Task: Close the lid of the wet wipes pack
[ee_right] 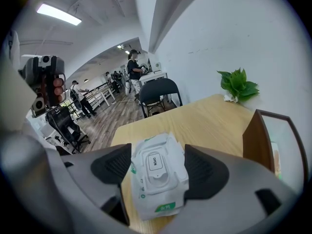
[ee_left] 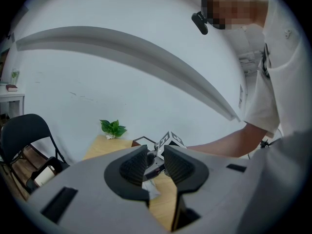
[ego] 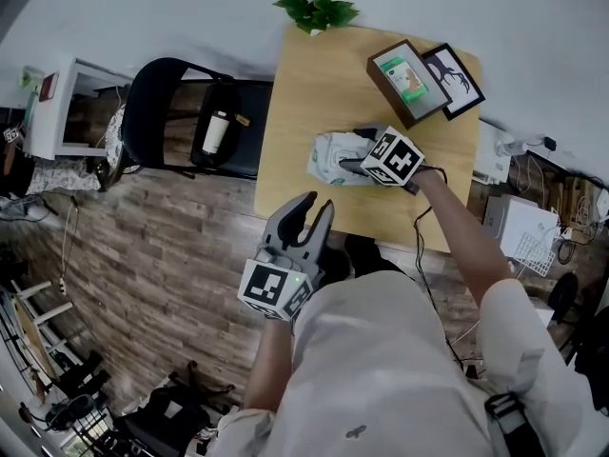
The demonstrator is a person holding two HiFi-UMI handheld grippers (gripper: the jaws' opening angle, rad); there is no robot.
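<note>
The white wet wipes pack (ego: 331,156) lies flat on the wooden table (ego: 304,84), near its middle. In the right gripper view the pack (ee_right: 157,179) has its lid (ee_right: 155,165), marked OPEN, lying flat against the top. My right gripper (ego: 354,150) hovers over the pack with its jaws spread wide, one on each side (ee_right: 157,155); whether they touch it I cannot tell. My left gripper (ego: 318,204) hangs off the table's near edge, slightly open and empty (ee_left: 156,155), pointing toward the right gripper's marker cube (ee_left: 169,139).
A small green plant (ego: 319,10) stands at the table's far edge. A brown box (ego: 407,82) and a black picture frame (ego: 455,79) sit at the far right corner. A black chair (ego: 181,112) holding a bottle (ego: 217,131) stands left of the table.
</note>
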